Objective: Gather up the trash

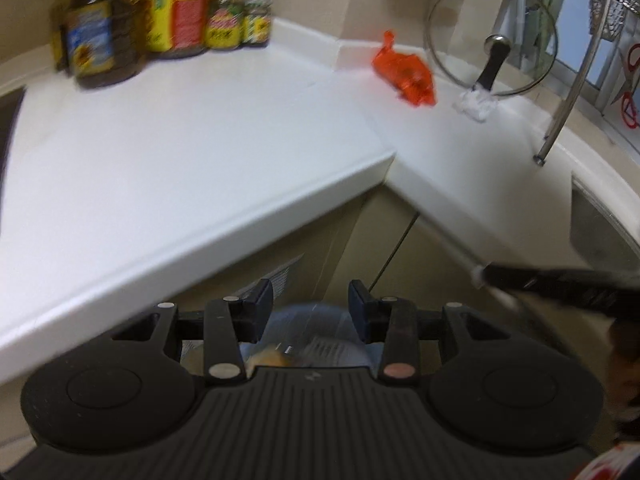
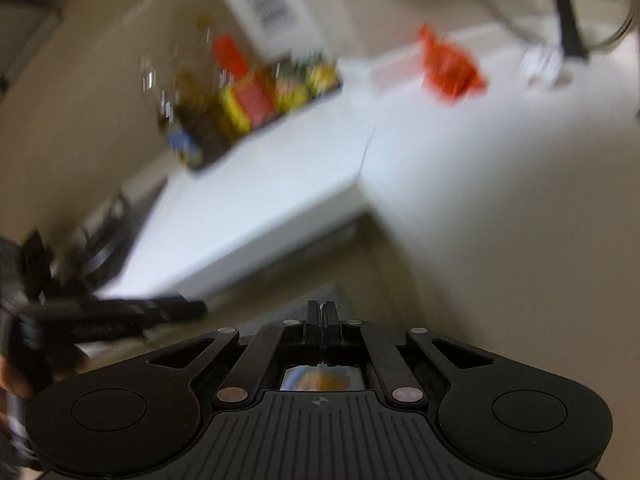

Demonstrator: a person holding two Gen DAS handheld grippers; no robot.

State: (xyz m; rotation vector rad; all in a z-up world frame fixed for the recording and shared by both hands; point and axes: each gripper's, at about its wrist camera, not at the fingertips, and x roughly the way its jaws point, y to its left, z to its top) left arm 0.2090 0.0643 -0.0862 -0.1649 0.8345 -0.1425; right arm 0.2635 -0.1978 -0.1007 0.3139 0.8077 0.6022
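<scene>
Approach the orange wrapper (image 1: pixel 404 70) beside the glass lid (image 1: pixel 492 36) squarely, left gripper (image 1: pixel 311 304) fingers half-open and empty, right gripper (image 2: pixel 322 316) fingers shut, empty.

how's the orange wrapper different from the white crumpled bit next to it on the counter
The orange wrapper is bright orange; the white crumpled scrap looks pale, almost the counter's colour. The wrapper appears larger and longer, with a twisted end pointing up; the scrap is a small, low wad. The wrapper lies in the open; the scrap sits right at the foot of the glass lid's handle. Both lie loose on the counter.
</scene>
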